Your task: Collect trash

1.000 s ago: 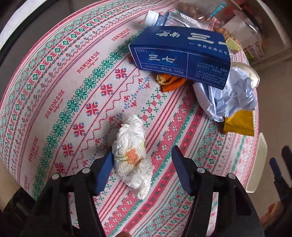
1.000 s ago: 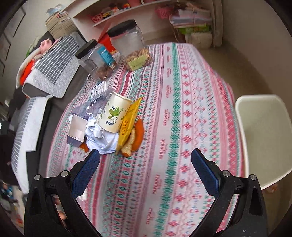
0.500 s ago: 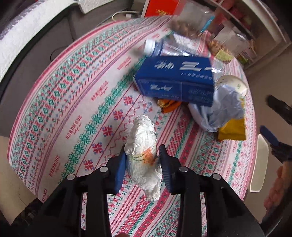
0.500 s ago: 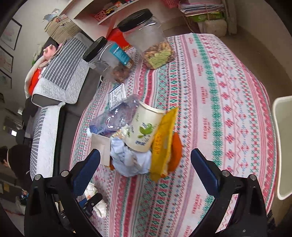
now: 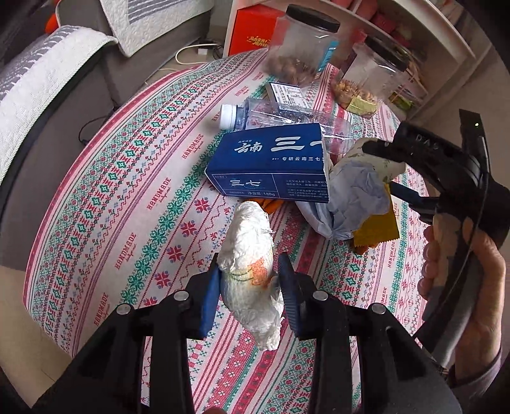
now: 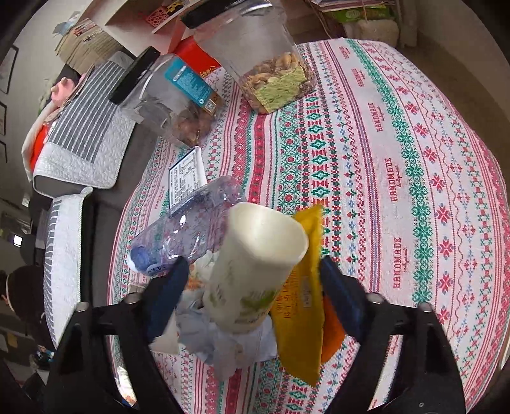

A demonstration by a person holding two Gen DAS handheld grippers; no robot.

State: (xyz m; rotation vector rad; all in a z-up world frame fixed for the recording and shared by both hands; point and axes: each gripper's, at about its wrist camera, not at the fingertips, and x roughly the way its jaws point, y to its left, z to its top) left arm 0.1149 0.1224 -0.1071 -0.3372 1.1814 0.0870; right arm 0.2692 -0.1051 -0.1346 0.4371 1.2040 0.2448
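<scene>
My left gripper is shut on a crumpled white tissue wad and holds it above the patterned tablecloth. Beyond it lies a trash pile: a blue carton, a clear plastic bottle, crumpled pale blue paper and a yellow wrapper. My right gripper is open with its jaws on either side of a white paper cup lying in the pile, with the yellow wrapper and bottle beside it. The right gripper also shows in the left wrist view.
Two clear snack jars with black lids stand at the table's far side, with a small label card near them. A grey sofa with striped cushions lies past the table edge. A shelf unit stands behind.
My left gripper has closed on the tissue wad and lifted it. My right gripper has moved in from a distance until its open jaws straddle the paper cup.
</scene>
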